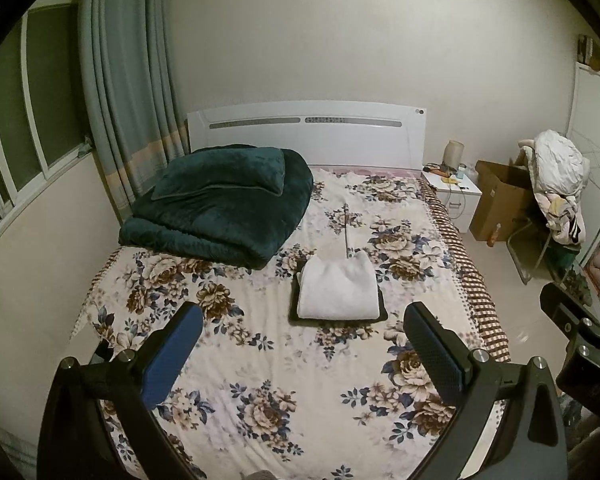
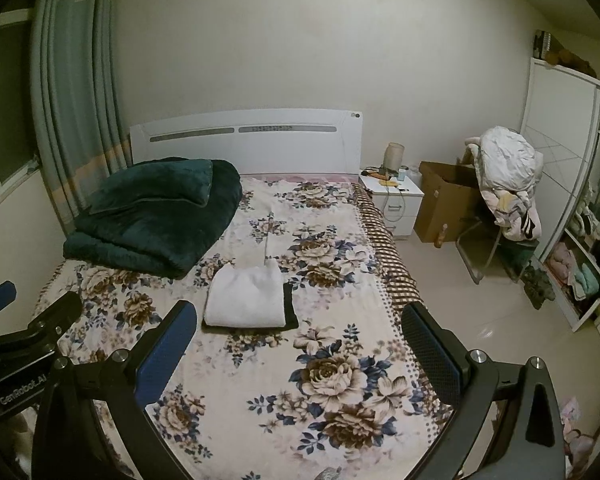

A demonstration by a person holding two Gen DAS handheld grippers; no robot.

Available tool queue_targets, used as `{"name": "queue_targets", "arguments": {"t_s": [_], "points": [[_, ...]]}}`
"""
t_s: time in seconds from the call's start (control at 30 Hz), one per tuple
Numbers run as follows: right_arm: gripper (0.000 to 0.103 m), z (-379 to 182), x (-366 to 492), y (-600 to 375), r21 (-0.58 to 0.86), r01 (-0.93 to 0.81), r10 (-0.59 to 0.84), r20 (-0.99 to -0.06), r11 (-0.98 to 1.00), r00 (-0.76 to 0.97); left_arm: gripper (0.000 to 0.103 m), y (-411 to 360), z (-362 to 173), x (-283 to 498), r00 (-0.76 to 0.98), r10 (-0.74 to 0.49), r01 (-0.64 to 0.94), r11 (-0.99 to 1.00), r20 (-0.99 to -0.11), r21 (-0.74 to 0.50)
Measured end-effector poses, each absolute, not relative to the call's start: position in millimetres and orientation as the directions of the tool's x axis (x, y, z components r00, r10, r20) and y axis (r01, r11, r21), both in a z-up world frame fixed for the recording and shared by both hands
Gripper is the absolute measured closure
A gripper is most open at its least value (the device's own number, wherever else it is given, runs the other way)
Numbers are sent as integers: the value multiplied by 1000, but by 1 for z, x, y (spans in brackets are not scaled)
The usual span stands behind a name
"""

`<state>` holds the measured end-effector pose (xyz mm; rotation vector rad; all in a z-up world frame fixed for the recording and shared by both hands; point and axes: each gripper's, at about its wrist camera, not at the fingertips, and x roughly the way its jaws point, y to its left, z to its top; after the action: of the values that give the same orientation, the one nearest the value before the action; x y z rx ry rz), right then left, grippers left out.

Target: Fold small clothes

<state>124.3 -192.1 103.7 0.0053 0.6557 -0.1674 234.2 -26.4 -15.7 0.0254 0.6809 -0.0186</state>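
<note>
Both grippers are hanging above the near end of the floral bed sheet (image 1: pixel 260 360), jaws spread wide and holding nothing. The folded white garment (image 1: pixel 338 290) is lying on a folded dark garment (image 1: pixel 382 312) mid-bed, ahead of both, with its long axis running left to right. It is sitting straight ahead of the left gripper (image 1: pixel 302 340) and ahead-left of the right gripper (image 2: pixel 300 340), so the left looks better lined up. Far right, an open cardboard box (image 2: pixel 444 200) is standing on the floor; its contents are hidden.
</note>
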Motion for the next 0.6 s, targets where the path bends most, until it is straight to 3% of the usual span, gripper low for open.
{"name": "queue_targets", "arguments": {"t_s": [0.6], "points": [[0, 106, 141, -196, -36, 136, -130, -611, 990, 781, 0, -25, -13, 232, 777, -12, 28, 999, -629, 16]]}}
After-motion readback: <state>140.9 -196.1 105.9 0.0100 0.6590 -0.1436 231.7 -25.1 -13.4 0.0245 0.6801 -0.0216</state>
